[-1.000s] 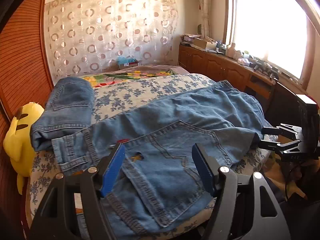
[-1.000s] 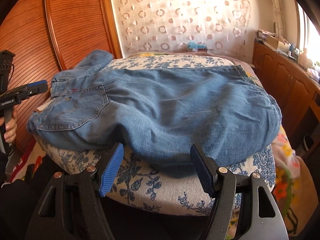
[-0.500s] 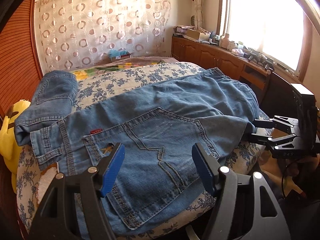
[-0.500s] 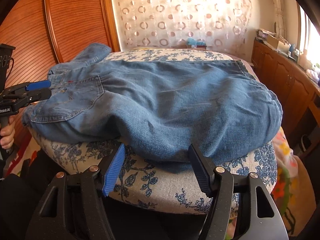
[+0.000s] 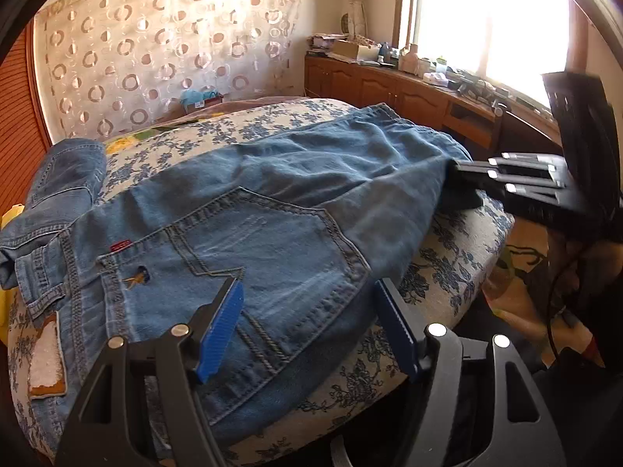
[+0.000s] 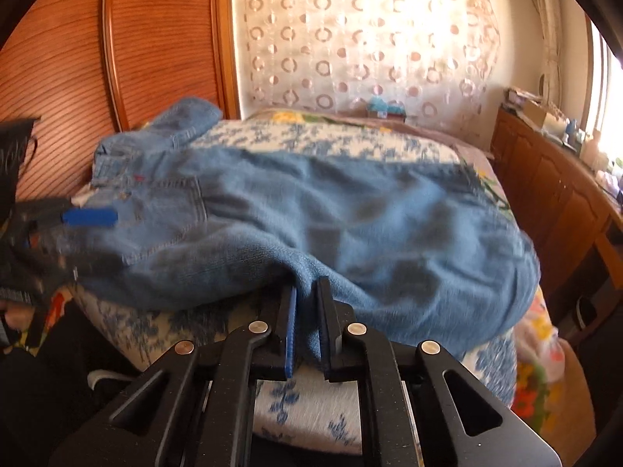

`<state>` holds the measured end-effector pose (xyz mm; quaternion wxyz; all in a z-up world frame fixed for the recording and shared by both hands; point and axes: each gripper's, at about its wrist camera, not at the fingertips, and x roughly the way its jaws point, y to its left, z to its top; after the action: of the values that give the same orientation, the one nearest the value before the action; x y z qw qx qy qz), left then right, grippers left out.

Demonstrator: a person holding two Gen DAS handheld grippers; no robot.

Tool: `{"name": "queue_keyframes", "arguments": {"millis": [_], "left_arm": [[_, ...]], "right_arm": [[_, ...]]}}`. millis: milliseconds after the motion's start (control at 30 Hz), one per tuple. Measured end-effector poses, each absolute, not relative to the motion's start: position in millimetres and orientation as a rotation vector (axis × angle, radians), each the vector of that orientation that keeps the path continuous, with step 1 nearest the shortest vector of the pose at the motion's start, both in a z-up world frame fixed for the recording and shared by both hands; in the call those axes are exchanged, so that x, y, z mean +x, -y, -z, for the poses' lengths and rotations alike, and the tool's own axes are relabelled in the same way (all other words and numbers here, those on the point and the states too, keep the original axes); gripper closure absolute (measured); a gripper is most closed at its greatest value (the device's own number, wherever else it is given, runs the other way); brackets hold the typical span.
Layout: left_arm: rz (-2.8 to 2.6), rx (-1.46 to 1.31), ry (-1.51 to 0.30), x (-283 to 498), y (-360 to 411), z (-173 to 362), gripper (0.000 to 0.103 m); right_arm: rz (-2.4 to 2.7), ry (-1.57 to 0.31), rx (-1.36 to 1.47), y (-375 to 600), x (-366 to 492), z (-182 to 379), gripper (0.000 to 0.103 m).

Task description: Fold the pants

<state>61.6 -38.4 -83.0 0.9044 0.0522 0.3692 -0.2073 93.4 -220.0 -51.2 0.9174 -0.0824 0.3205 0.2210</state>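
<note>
Blue jeans (image 5: 292, 202) lie spread across the bed, back pocket up. My left gripper (image 5: 307, 323) hovers open over the pocket end near the bed's front edge, one blue pad on the denim and one at its edge. In the right wrist view the same jeans (image 6: 370, 214) look blurred, and my right gripper (image 6: 307, 311) is closing its jaws on a fold of the leg edge, with denim pinched between the pads. The right gripper (image 5: 467, 179) shows at the far leg edge, and the left gripper (image 6: 89, 218) at the waist end.
A second folded denim piece (image 5: 66, 171) lies beside the waistband. The bed has a blue floral cover (image 5: 447, 257). Wooden cabinets (image 5: 389, 89) run under the window at right; a ribbed wooden panel (image 6: 155, 39) stands at left. A patterned curtain hangs behind.
My right gripper went from wide open to closed on the jeans' front edge, lifting it slightly. My left gripper moved in lower and closer over the back pocket, still open.
</note>
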Motion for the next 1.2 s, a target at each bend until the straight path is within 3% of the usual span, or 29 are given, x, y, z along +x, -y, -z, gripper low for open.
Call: {"name": "queue_keyframes", "arguments": {"millis": [333,533,633,700,767,1200], "left_arm": [[0.425,0.175,-0.761,66,47,86,0.034],[0.41,0.21,-0.775,96,36,85,0.069],[0.414,0.2,-0.786,109,32,83,0.075],[0.417,0.176,-0.792,116,28,80,0.075],[0.415,0.139,-0.797,124,21,77,0.075],[0.413,0.083,-0.823,138,11,79,0.075]], "right_arm": [[-0.45,-0.649,-0.189,202,123,43,0.096],[-0.453,-0.676,-0.172,198,142,46,0.096],[-0.46,-0.688,-0.162,199,143,47,0.096],[-0.446,-0.692,-0.159,201,140,47,0.085],[-0.45,-0.69,-0.15,204,133,46,0.083],[-0.489,-0.726,-0.105,216,83,55,0.075]]}}
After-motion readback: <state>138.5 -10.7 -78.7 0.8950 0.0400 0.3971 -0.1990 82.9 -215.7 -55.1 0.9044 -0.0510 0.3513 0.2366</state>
